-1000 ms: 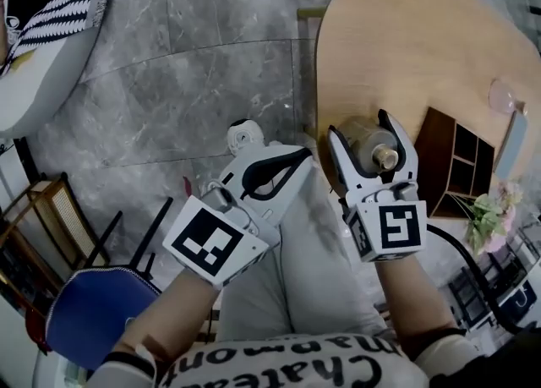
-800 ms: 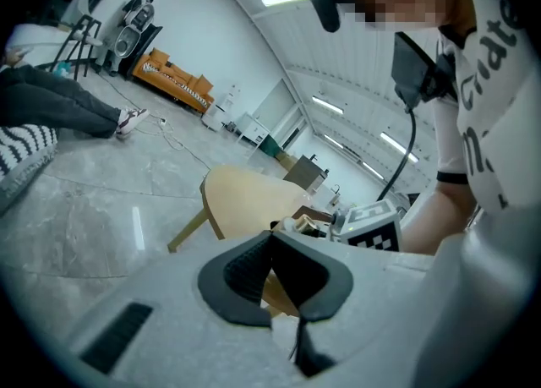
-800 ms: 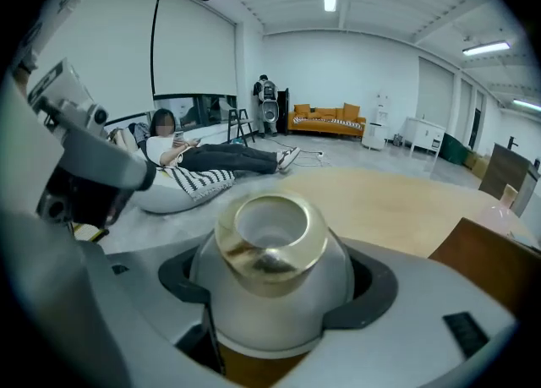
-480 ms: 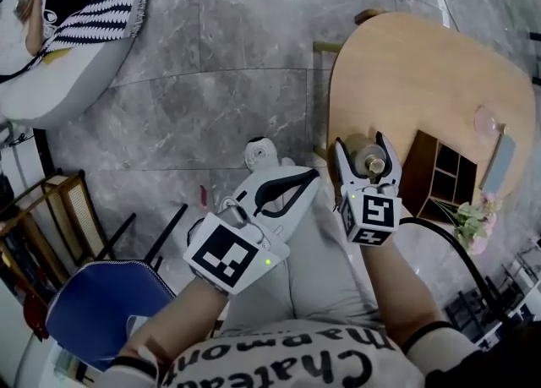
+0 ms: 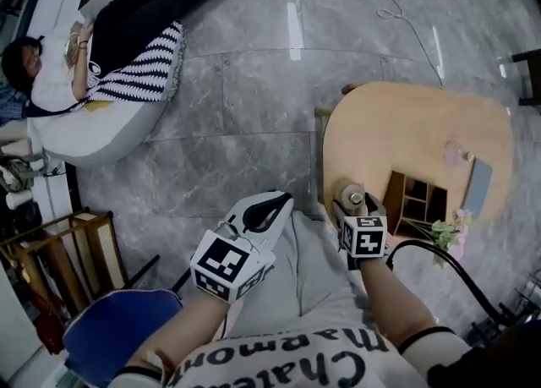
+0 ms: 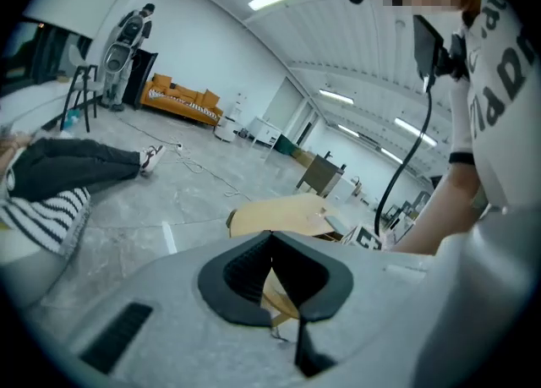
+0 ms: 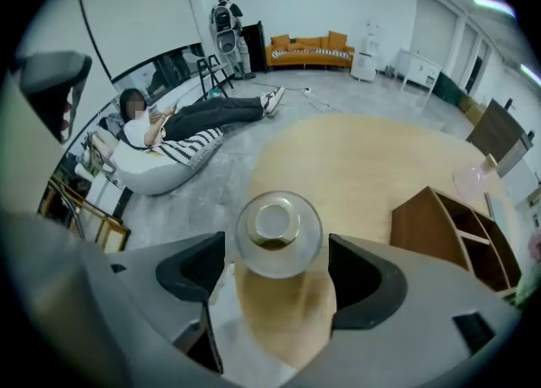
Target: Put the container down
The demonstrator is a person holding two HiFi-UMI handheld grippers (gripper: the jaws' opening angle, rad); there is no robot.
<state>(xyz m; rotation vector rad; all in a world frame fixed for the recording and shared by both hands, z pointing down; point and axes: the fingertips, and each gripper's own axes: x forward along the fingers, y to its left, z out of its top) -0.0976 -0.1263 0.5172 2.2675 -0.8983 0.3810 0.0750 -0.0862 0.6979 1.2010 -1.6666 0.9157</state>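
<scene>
Right claw [image 7: 279, 265] clamps glass container [image 7: 279, 230] mid-body at bench [image 5: 423, 124] near edge; likely slick, breakable, hefty; left claw [image 6: 270, 247] closed, empty.

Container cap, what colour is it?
The cap is gold-toned, on a clear container; clearest in the right gripper view.

Container [image 7: 292, 255] seen as clear glossy glass, surface [image 5: 406, 128] as pale matt wood, floor [image 5: 245, 99] as polished grey stone
</scene>
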